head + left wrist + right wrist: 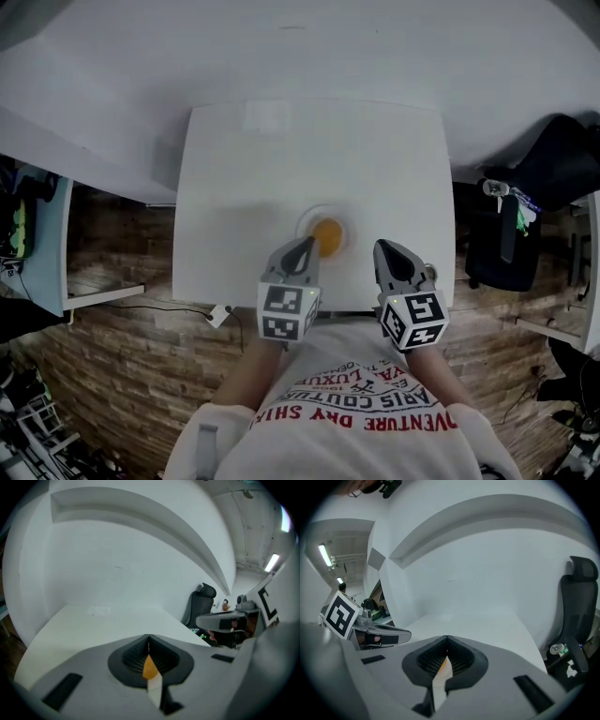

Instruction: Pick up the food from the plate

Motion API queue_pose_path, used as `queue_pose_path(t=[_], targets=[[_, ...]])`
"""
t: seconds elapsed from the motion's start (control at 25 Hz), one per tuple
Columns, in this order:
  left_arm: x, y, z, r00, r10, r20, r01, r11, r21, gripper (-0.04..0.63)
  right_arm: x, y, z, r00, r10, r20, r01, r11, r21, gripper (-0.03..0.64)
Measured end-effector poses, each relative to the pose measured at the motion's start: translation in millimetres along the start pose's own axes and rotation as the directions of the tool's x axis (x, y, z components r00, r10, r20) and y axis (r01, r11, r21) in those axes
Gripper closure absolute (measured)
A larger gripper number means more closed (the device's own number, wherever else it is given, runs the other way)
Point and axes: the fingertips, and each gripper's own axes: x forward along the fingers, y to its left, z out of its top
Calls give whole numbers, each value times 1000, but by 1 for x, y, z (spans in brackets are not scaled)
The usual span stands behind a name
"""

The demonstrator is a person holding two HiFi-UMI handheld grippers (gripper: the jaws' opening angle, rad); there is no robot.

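Observation:
A round orange piece of food (327, 234) lies on a small white plate (305, 223) near the front edge of the white table (281, 178). My left gripper (305, 246) hovers just left of the plate and in front of it, jaws shut and empty. My right gripper (386, 247) hangs to the right of the plate, apart from it, jaws shut and empty too. In the left gripper view the tips (148, 637) meet, and the food (149, 667) and plate (155, 686) show through the slit below them. The right gripper view shows closed tips (447, 638) with a sliver of food (442, 666).
A pale patch (267, 117) lies at the table's far end. A black chair with bags (511, 234) stands right of the table, also in the right gripper view (576, 616). Another desk (42, 244) stands to the left over a wooden floor (122, 356).

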Motion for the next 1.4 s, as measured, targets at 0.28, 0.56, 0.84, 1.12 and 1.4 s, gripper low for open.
queue_pose_path(t=[0.28,0.56,0.84,1.12,1.4], targets=[[26,6,-28,997,48,-65,-52,996,-66,589,30,-18,-26,989,66,-134,-72,997,-41,606],[60,-1,-55,983,38,-182,-47,998,-46,333,53,-38,-53,967,99,-234,-114,992,-52,606],[88,-3,-77,962,33,-271,-42,999,-28,193,60,-48,-79,950,115,-291,-126,992,-21,606],[108,-3,-103,920,62,-386,-50,998,40,193,66,-62,-83,945,111,-307,-122,992,-17,606],[113,-2,-108,913,63,-403,-51,998,40,233,68,-73,-81,948,90,-305,-101,995,-20,606]])
